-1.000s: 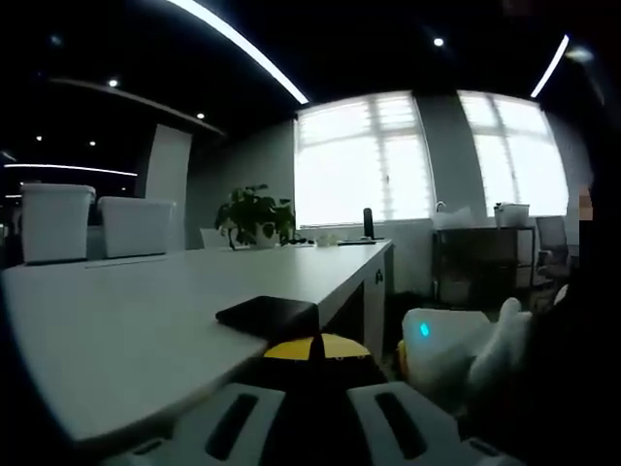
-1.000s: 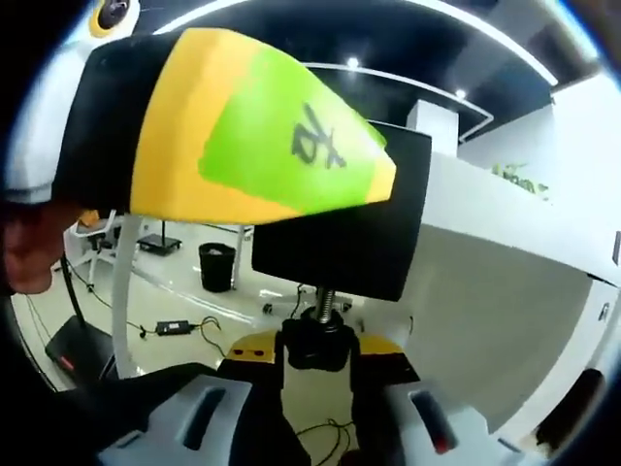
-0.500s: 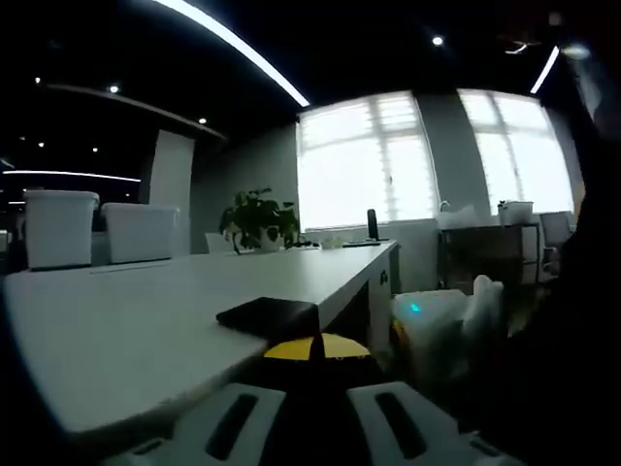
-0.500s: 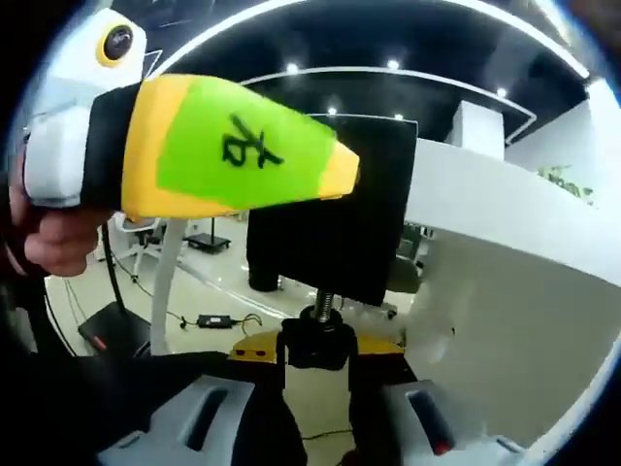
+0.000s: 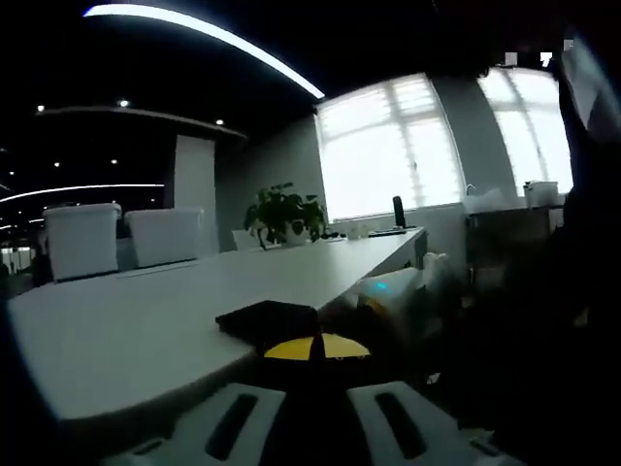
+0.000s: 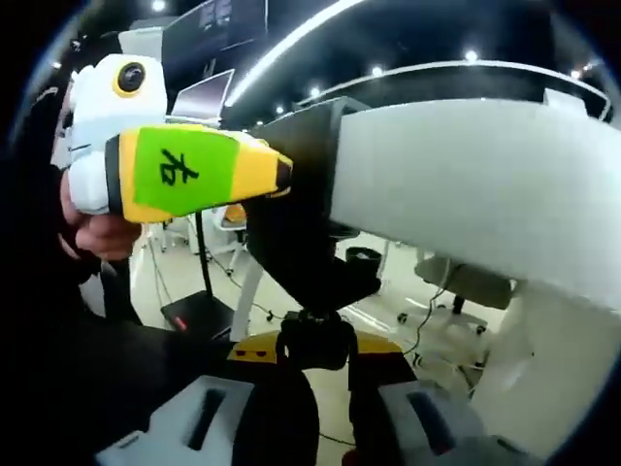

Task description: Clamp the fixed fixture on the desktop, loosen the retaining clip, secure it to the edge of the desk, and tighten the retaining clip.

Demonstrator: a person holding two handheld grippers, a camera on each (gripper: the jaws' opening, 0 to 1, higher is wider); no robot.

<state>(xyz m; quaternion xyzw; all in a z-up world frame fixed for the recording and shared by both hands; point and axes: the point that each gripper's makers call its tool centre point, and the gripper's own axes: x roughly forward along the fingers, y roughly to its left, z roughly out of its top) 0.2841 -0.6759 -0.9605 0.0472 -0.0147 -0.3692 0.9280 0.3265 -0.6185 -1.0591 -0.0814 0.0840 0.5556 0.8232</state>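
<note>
Left gripper (image 5: 310, 413) clamps the clamp (image 5: 270, 318) on the tabletop (image 5: 146, 320); right gripper (image 6: 315, 408) clamps its knob (image 6: 315, 338). Overturning could tilt the clamp off.

The left gripper (image 5: 309, 413) grips the black fixture (image 5: 269, 318) seated on the counter (image 5: 146, 320) edge; the right gripper (image 5: 393, 296) waits just beside that edge.

Black flat-plate clamp fixture (image 5: 269, 318) on white tabletop (image 5: 146, 320); yellow-black knob beneath. Left tongs (image 6: 277, 175): white body, yellow-orange nose, green patch with black mark.
</note>
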